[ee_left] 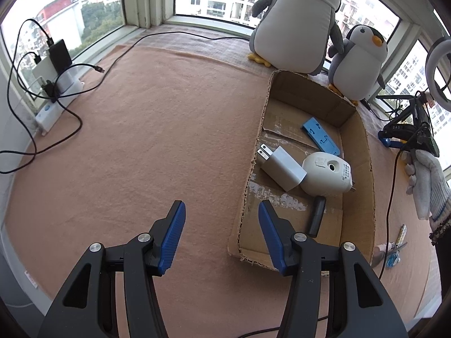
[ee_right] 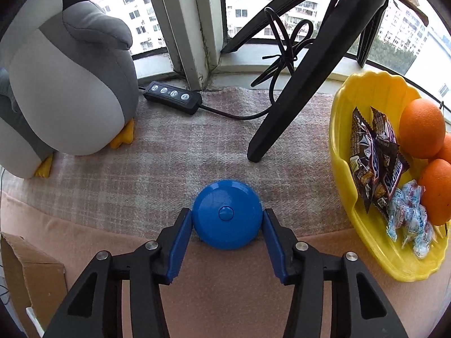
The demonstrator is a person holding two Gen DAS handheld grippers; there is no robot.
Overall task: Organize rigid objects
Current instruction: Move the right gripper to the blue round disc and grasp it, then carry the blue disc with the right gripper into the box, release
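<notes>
In the right wrist view a round blue disc with a centre button (ee_right: 227, 214) lies on the cloth between the fingers of my right gripper (ee_right: 227, 219); both pads touch its sides, so the gripper is shut on it. In the left wrist view my left gripper (ee_left: 222, 211) is open and empty above the pink cloth, just left of a cardboard box (ee_left: 363, 152). The box holds a white plug adapter (ee_left: 282, 167), a cream oval device (ee_left: 327, 173), a blue flat part (ee_left: 321, 135) and a black cylinder (ee_left: 317, 215).
Two penguin plush toys (ee_left: 296, 22) (ee_left: 358, 59) stand behind the box. A power strip with cables (ee_left: 53, 90) lies at the left. A tripod leg (ee_right: 293, 98), a black inline remote (ee_right: 172, 97) and a yellow bowl (ee_right: 352, 90) of oranges and sweets surround the disc.
</notes>
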